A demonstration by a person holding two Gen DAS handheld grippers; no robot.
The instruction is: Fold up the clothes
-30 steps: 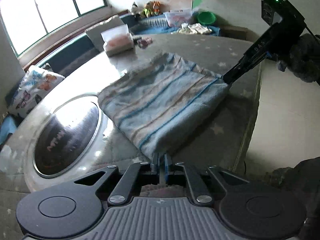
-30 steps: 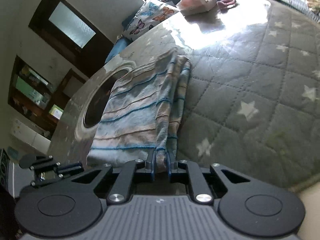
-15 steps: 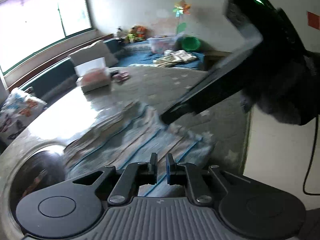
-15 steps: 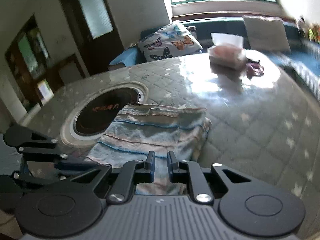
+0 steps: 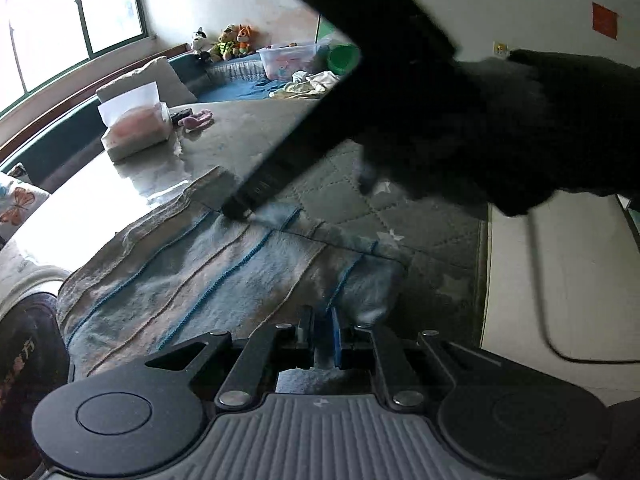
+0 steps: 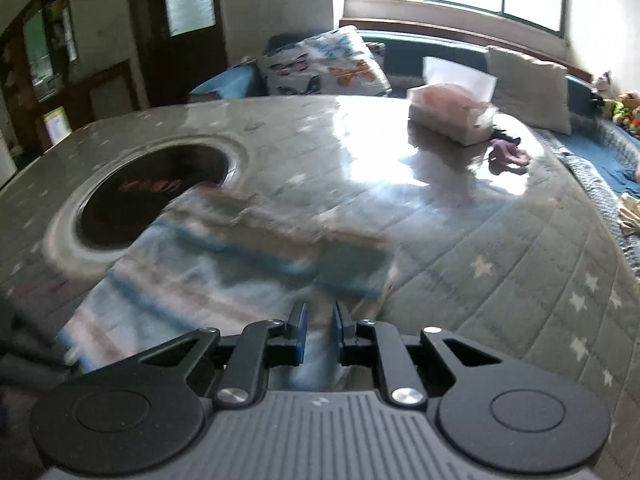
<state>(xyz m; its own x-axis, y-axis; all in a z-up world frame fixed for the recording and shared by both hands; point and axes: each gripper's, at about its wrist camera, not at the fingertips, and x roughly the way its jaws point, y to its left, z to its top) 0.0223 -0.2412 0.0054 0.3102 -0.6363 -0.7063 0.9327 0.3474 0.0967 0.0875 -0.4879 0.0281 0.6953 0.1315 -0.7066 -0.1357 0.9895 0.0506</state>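
Observation:
A folded pale blue cloth with thin blue and tan stripes (image 5: pixel 208 276) lies on the round quilted table (image 5: pixel 352 204). My left gripper (image 5: pixel 318 326) is shut on the cloth's near corner. In the left wrist view the right gripper's black body crosses from the upper right, its tip (image 5: pixel 236 210) down on the cloth's far edge. In the right wrist view the cloth (image 6: pixel 224 280) is blurred; the right gripper (image 6: pixel 318 326) has its fingers a little apart with cloth between them.
A tissue box (image 5: pixel 134 130) and a small pink item (image 5: pixel 196 119) sit at the far side of the table. A dark round inset (image 6: pixel 152 196) lies left of the cloth. A bench with cushions, toys and a bin runs under the window.
Both grippers swung with the cloth, folding it over again. The right gripper moved from the cloth's right corner across to its far edge. Its fingers stand slightly wider.

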